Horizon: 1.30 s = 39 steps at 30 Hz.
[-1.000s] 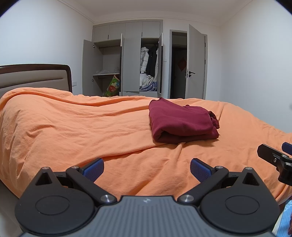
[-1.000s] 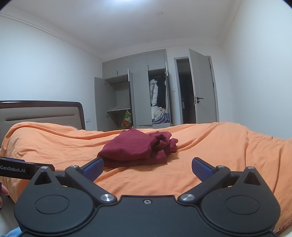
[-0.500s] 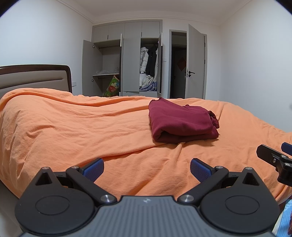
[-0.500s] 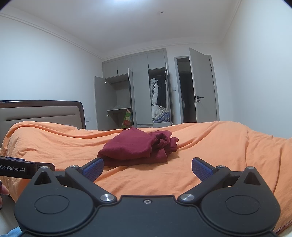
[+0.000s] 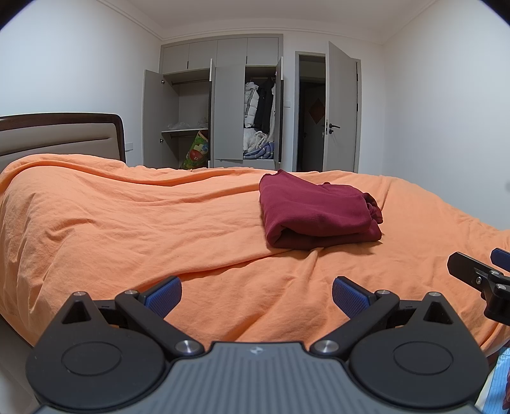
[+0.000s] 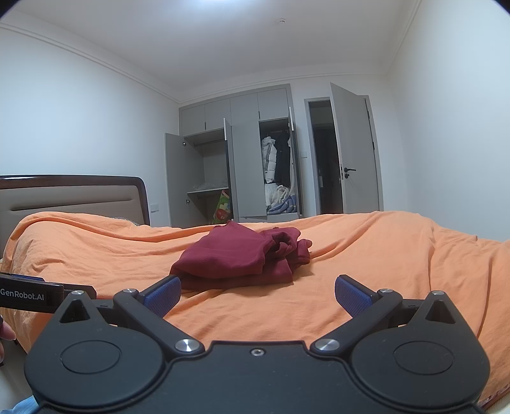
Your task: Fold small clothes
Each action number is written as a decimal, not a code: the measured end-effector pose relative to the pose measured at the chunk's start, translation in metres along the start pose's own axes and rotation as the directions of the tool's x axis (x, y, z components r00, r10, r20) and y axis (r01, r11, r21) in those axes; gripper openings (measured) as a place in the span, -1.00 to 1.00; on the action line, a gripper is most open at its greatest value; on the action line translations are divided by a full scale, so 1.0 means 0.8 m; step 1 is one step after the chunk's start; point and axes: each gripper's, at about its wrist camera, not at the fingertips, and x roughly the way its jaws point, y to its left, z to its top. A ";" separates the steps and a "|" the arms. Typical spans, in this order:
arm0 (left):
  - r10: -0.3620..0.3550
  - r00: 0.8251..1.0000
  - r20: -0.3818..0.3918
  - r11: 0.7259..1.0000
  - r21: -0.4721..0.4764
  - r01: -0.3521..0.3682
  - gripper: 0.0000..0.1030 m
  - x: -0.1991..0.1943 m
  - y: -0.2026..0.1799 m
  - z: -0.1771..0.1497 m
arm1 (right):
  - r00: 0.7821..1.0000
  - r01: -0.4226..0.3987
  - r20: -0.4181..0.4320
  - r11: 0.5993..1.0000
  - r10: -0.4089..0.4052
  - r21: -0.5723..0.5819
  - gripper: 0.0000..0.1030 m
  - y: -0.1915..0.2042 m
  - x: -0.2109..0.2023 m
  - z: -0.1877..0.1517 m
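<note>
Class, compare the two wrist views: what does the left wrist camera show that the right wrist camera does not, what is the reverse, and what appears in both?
Left wrist view only: the neat folded edge of the maroon garment, and part of the right gripper at the frame's right edge.

Right wrist view only: the garment's bunched, untidy end, a fitting on the ceiling, and a black bar printed GenRobot.AI.

Both: the orange bedspread, headboard, open wardrobe, open door, and each camera's own open gripper, left gripper, right gripper.
</note>
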 end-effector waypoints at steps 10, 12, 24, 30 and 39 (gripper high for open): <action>0.000 1.000 0.000 1.000 0.001 0.000 0.99 0.000 0.000 0.000 | 1.000 -0.002 -0.002 1.000 0.002 0.000 0.99 0.000 0.000 -0.001; 0.000 1.000 0.000 1.000 0.001 0.000 0.99 0.000 0.000 0.000 | 1.000 -0.001 -0.002 1.000 0.001 0.001 0.99 0.000 0.000 -0.001; 0.000 1.000 -0.001 1.000 0.001 0.000 0.99 0.000 0.000 0.000 | 1.000 -0.002 -0.003 1.000 0.002 0.000 0.99 0.000 -0.001 0.000; -0.013 1.000 -0.006 1.000 -0.001 0.013 0.99 -0.001 0.000 -0.001 | 1.000 -0.001 -0.004 1.000 0.001 0.000 0.99 0.001 0.000 -0.001; 0.004 1.000 -0.014 1.000 0.011 -0.004 0.99 -0.002 -0.001 0.001 | 1.000 -0.002 -0.006 1.000 0.002 -0.001 0.99 0.002 0.000 -0.002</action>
